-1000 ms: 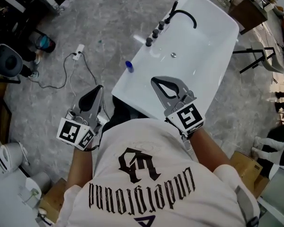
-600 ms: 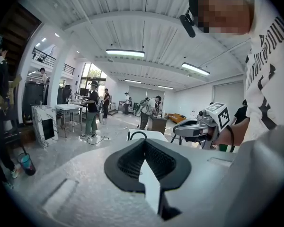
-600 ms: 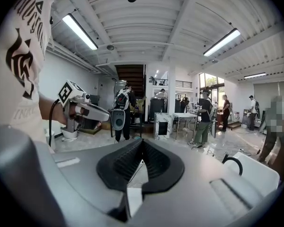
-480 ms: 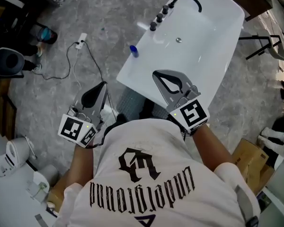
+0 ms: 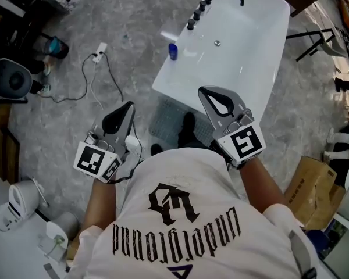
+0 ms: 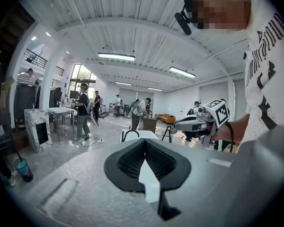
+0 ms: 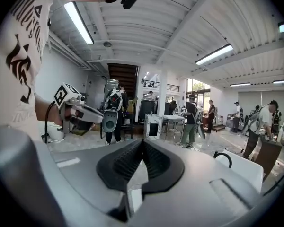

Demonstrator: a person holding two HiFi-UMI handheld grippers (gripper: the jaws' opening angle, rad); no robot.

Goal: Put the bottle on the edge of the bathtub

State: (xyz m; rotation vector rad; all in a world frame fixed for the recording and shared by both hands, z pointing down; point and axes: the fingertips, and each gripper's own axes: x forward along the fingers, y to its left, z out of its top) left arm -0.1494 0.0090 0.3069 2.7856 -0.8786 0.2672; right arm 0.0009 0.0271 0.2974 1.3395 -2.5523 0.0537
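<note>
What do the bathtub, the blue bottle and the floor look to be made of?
Bathtub: glossy white, likely acrylic or enamel, since light glints off its surface. Bottle: blue, probably plastic, though too small to confirm. Floor: matte, mottled grey, apparently concrete.

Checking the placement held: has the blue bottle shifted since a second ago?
No. The blue bottle keeps its spot on the bathtub rim beside the faucet knobs; only the view shifted.

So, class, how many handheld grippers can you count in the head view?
2. The left gripper is over the floor, left of the bathtub. The right gripper overlaps the bathtub's near edge. Both have jaws shut and empty. None seems hidden.
</note>
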